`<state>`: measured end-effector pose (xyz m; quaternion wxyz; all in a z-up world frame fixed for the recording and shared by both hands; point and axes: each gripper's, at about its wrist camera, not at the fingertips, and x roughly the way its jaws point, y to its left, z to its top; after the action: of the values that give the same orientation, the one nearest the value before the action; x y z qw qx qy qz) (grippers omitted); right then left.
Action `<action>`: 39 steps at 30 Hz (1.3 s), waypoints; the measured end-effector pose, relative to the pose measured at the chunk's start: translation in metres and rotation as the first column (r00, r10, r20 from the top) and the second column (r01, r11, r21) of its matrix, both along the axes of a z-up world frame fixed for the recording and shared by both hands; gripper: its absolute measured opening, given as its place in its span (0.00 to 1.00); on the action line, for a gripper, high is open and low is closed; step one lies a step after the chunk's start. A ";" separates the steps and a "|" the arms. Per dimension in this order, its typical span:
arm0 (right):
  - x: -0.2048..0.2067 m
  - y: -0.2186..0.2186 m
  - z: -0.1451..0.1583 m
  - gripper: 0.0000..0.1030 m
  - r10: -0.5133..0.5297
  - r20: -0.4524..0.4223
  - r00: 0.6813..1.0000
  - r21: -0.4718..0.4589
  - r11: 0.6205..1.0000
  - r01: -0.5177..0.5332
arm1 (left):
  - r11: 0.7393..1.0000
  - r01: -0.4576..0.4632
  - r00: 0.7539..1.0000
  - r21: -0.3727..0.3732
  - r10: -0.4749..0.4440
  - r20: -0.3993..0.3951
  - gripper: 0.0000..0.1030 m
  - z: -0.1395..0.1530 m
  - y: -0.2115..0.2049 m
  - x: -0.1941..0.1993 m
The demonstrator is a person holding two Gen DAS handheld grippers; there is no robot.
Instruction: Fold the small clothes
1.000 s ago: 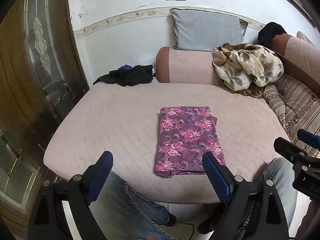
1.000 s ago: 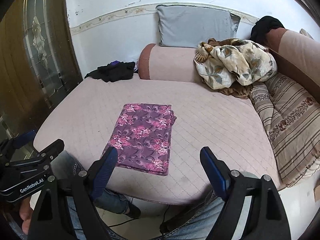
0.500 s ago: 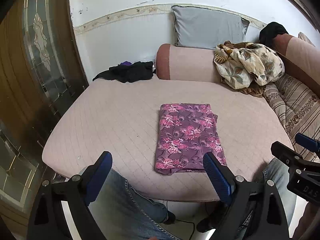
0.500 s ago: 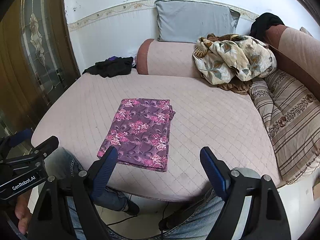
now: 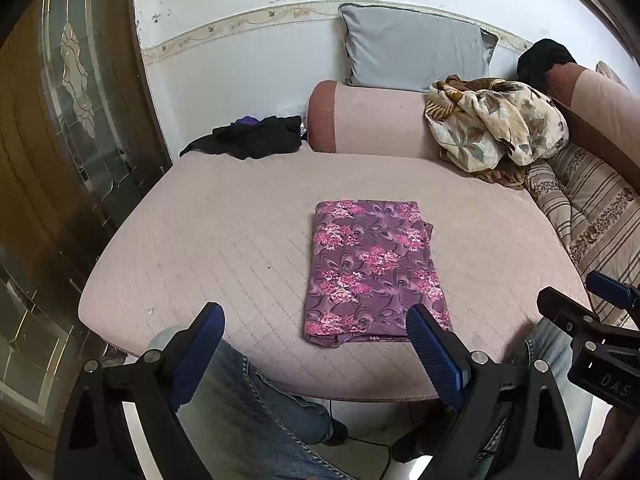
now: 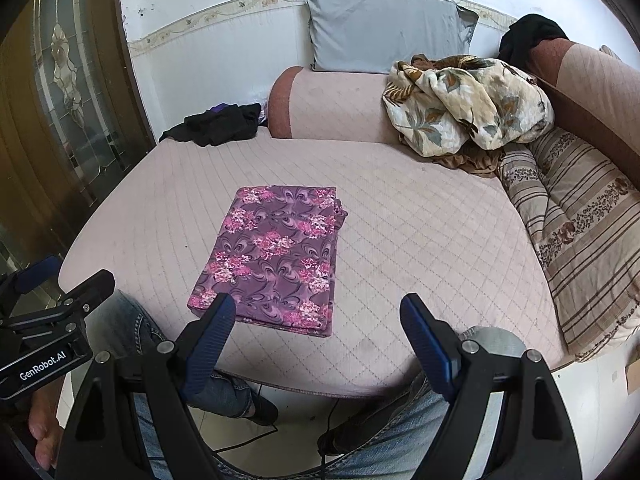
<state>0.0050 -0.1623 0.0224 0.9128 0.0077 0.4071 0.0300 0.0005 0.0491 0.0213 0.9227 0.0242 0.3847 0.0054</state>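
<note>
A purple floral cloth (image 5: pixel 372 268) lies folded into a flat rectangle on the pink quilted bed (image 5: pixel 224 232); it also shows in the right wrist view (image 6: pixel 276 256). My left gripper (image 5: pixel 316 344) is open and empty, held back over the bed's near edge, just short of the cloth. My right gripper (image 6: pixel 318 336) is open and empty, also at the near edge, its left finger (image 6: pixel 208 336) by the cloth's near corner. Each gripper shows at the side of the other's view, the right one (image 5: pixel 592 320) and the left one (image 6: pixel 52 300).
A black garment pile (image 5: pixel 256 140) lies at the bed's far left. A pink bolster (image 5: pixel 368 120), grey pillow (image 5: pixel 412 48) and crumpled floral blanket (image 5: pixel 492 124) are at the back. A striped cushion (image 6: pixel 580 232) lies right. A wooden glass door (image 5: pixel 72 120) stands left. The person's jeans-clad knees (image 5: pixel 256 400) are below.
Both grippers have drawn back and risen slightly from the bed; the cloth looks a little farther away. The cloth has not moved. Both grippers stay open.
</note>
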 end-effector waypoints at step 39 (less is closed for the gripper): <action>0.028 0.001 -0.025 0.81 0.004 -0.044 0.999 0.009 1.000 -0.004 | 1.000 0.015 1.000 0.002 -0.015 -0.026 0.92 -0.024 0.006 0.032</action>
<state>0.0329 -0.1613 -0.0025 0.9035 0.0117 0.4270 0.0334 0.0327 0.0554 -0.0027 0.9175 0.0279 0.3967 -0.0014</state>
